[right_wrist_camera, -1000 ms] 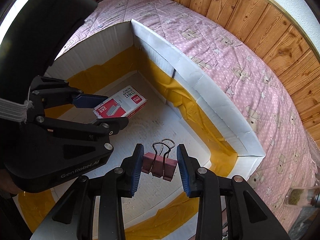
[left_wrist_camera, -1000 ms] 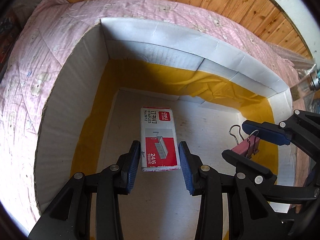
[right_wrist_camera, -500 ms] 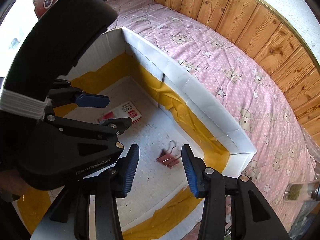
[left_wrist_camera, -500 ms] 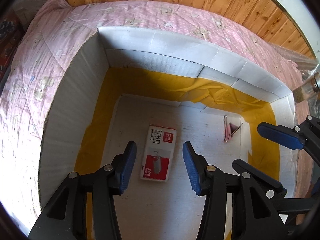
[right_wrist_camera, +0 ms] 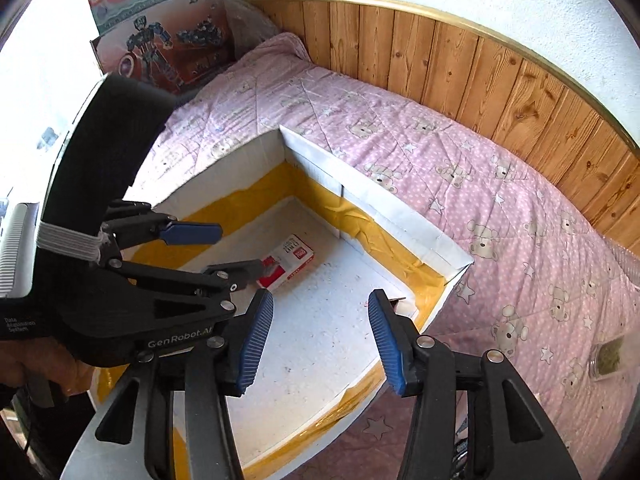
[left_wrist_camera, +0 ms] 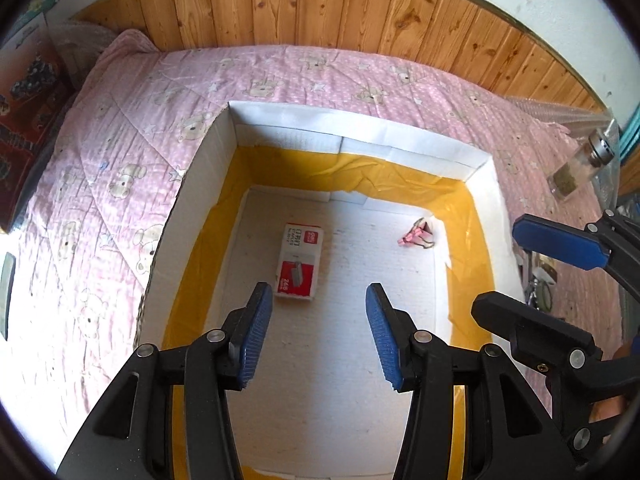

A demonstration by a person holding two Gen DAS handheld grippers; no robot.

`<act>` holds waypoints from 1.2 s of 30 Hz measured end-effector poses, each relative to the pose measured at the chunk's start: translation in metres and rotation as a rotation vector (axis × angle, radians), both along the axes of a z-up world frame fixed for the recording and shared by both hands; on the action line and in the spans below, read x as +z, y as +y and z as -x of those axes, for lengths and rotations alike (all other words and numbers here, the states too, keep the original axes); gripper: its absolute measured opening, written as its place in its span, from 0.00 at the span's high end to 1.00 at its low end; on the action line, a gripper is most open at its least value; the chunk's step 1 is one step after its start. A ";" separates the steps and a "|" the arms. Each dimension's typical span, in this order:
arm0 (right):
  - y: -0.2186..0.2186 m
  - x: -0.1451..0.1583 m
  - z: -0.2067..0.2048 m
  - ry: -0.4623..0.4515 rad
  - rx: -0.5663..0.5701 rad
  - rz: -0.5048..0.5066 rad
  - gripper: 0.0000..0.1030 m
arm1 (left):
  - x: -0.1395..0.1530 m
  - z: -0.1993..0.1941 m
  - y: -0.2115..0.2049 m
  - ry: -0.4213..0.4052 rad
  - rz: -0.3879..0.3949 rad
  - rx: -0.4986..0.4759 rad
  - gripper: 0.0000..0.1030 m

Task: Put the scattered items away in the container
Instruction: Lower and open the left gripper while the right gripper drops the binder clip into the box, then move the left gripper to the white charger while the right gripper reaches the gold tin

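Note:
A red-and-white staple box (left_wrist_camera: 298, 268) (right_wrist_camera: 288, 266) lies flat on the floor of the white cardboard container (left_wrist_camera: 360, 136) (right_wrist_camera: 380, 204) lined with yellow tape. A pink binder clip (left_wrist_camera: 416, 236) lies near the container's far right corner. In the right wrist view the clip is almost wholly hidden behind a finger. My left gripper (left_wrist_camera: 317, 293) (right_wrist_camera: 240, 249) hangs open above the staple box, holding nothing. My right gripper (right_wrist_camera: 320, 300) (left_wrist_camera: 496, 268) hovers over the container's right side. Its jaws are opening and nothing is between them.
The container rests on a pink bear-print quilt (left_wrist_camera: 132, 168) against a wood-panelled wall (left_wrist_camera: 320, 4). A glass jar (left_wrist_camera: 576, 164) (right_wrist_camera: 608, 356) lies on the quilt to the right. Small metal items (left_wrist_camera: 540, 280) sit just outside the container's right wall. A toy carton (right_wrist_camera: 160, 36) stands at the far end.
Both grippers opened and let go. The staple box and the binder clip dropped to the container floor. Both grippers then rose away from them.

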State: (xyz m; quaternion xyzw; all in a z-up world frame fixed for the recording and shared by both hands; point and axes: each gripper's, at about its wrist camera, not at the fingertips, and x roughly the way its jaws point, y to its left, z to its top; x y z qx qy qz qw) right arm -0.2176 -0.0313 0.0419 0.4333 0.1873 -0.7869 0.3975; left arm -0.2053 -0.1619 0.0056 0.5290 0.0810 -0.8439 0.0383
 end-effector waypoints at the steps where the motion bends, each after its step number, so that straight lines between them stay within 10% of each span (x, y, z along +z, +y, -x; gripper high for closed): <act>1: 0.005 0.005 -0.006 0.008 0.004 0.028 0.50 | 0.004 -0.008 0.004 0.015 0.005 0.002 0.50; 8: 0.046 0.031 -0.053 0.074 0.025 0.214 0.50 | 0.036 -0.068 0.045 0.146 0.089 -0.054 0.50; 18: 0.147 0.027 -0.116 0.065 -0.015 0.419 0.50 | 0.051 -0.142 0.118 0.240 -0.073 -0.243 0.50; 27: 0.230 -0.049 -0.114 -0.085 -0.283 0.390 0.50 | 0.018 -0.157 0.196 0.110 -0.208 -0.357 0.50; 36: 0.246 -0.080 -0.069 -0.072 -0.491 0.246 0.38 | -0.053 -0.130 0.221 -0.068 -0.231 -0.169 0.50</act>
